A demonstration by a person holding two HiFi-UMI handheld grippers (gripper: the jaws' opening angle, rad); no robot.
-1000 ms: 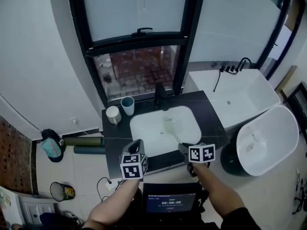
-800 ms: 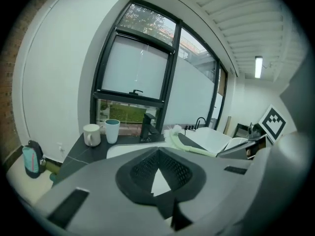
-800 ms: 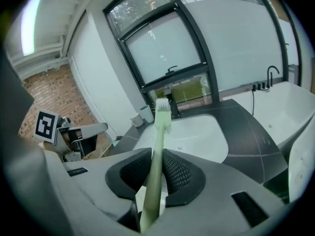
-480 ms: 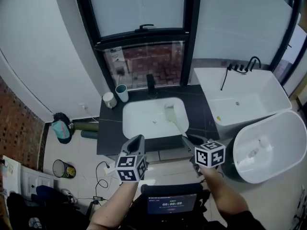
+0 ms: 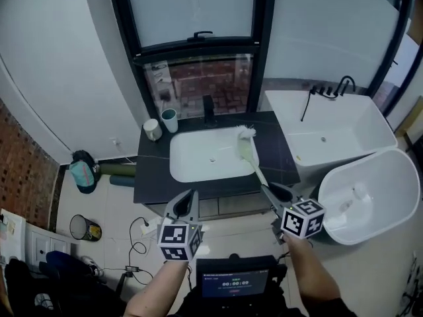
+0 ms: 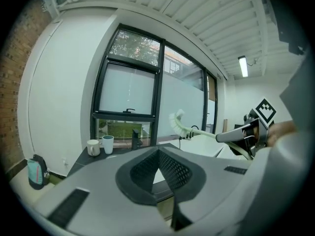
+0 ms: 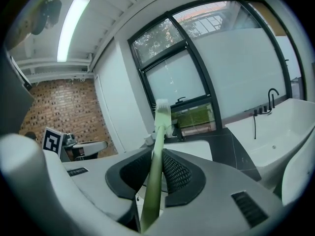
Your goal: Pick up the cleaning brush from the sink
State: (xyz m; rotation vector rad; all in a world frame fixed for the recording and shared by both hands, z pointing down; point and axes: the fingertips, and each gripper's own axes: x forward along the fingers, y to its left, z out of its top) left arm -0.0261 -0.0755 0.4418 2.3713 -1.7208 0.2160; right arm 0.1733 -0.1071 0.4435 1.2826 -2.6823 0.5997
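Well, the cleaning brush (image 5: 253,158) is up in the air, clear of the sink (image 5: 198,158). Its pale green handle is pinched between the nearly closed pads of the right gripper (image 5: 276,191), and its bristle head points toward the window (image 5: 195,12), above the basin's right edge. The handle's tail end slips down out of sight behind the pads, and the bristles are too small to make out singly. The left gripper (image 5: 186,205) hangs alongside, jaws pressed together on nothing. Around the basin is a dark countertop (image 5: 151,180), with a white cup (image 5: 153,129) and a teal cup (image 5: 170,119) just beside each other at its back left corner and a black tap (image 5: 208,107) behind. A white bathtub (image 5: 344,127) stands to the right, and a brick wall (image 5: 23,170) is cut off at the left.
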